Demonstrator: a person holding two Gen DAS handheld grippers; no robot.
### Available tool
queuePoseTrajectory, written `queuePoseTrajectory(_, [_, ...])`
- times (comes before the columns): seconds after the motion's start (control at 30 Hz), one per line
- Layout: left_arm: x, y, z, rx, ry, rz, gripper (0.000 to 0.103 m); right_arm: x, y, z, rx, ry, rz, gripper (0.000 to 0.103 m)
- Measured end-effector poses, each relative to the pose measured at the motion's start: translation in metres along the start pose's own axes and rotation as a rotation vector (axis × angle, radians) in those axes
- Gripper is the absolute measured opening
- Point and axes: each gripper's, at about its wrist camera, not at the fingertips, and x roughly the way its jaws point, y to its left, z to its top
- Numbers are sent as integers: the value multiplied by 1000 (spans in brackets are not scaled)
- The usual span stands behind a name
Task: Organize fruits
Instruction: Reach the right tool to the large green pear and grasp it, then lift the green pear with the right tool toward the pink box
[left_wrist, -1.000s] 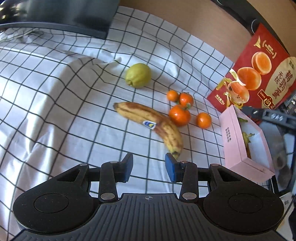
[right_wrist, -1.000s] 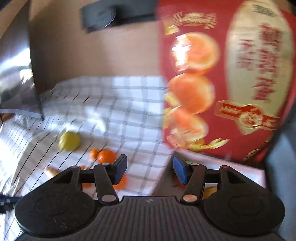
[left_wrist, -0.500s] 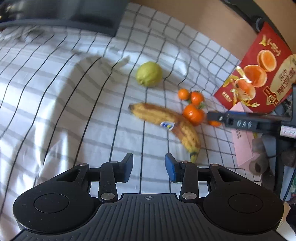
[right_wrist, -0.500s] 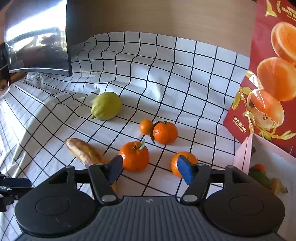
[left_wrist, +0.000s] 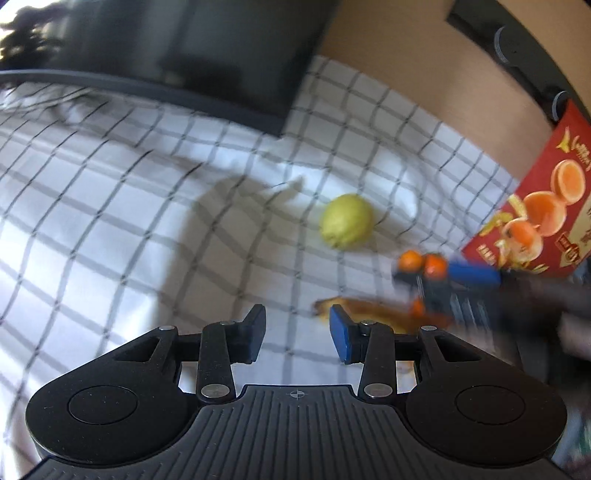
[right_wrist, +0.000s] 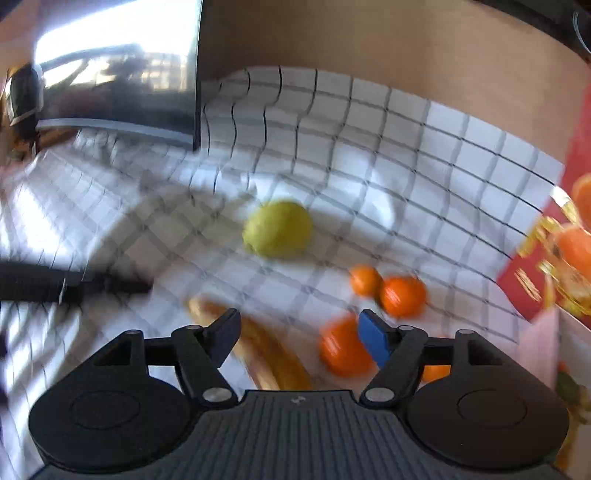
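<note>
Right gripper (right_wrist: 300, 330): jaws had just been opening, stood wide, gripping nothing; banana (right_wrist: 273, 354) lay below the gap, mandarin (right_wrist: 341, 350) at its right side. Left gripper (left_wrist: 297, 332): jaws part open, empty; lemon (left_wrist: 346, 220) well ahead, right.
</note>
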Motion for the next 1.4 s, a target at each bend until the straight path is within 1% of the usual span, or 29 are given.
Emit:
queuePoseTrajectory(0.07, [-6, 12, -3, -3, 5, 38, 42, 23, 9, 14, 43, -19, -47, 75])
queuePoseTrajectory(0.13, [-11, 22, -6, -10, 4, 69, 42, 46, 14, 26, 93, -3, -46, 75])
queuePoseTrajectory(0.2, [-16, 30, -8, -20, 8, 79, 42, 67, 16, 35, 144, 25, -37, 75])
queuePoseTrajectory(0.33, [-21, 41, -13, -42, 13, 75, 42, 103, 23, 45, 199, 91, -99, 75])
queuePoseTrajectory(0.4, [-23, 44, -14, -35, 15, 74, 42, 111, 22, 46, 233, 117, -86, 75])
queuePoseTrajectory(0.47, [-25, 44, -14, -22, 15, 76, 42, 112, 22, 47, 239, 120, -87, 75])
queuePoseTrajectory(0.5, [-26, 44, -14, -19, 17, 74, 42, 112, 22, 48, 231, 120, -93, 71])
queuePoseTrajectory(0.53, [-26, 44, -14, -19, 17, 72, 42, 112, 22, 49, 217, 122, -84, 65])
queuePoseTrajectory(0.63, [-26, 41, -14, -9, 19, 63, 42, 109, 19, 49, 183, 148, -48, 64])
queuePoseTrajectory(0.77, [-25, 30, -15, 25, 26, 42, 42, 92, 13, 43, 153, 172, -15, 64])
queuePoseTrajectory(0.87, [-23, 16, -18, 63, 35, 12, 42, 60, 9, 36, 121, 142, 14, 64])
queuePoseTrajectory(0.97, [-19, 0, -20, 95, 46, -21, 42, 14, 0, 25, 97, 112, 53, 63])
queuePoseTrajectory(1.03, [-16, -14, -22, 122, 54, -46, 42, -9, -9, 16, 78, 112, 68, 63])
queuePoseTrajectory(1.1, [-12, -28, -23, 152, 60, -68, 42, -33, -14, -2, 52, 130, 70, 63])
queuePoseTrajectory(1.17, [-8, -41, -26, 179, 67, -91, 42, -47, -16, -21, 35, 158, 62, 63])
queuePoseTrajectory(1.3, [2, -64, -35, 214, 102, -127, 42, -75, -26, -72, -13, 208, -2, 62])
queuePoseTrajectory(1.4, [7, -79, -43, 240, 134, -143, 42, -84, -38, -101, 14, 225, -17, 62])
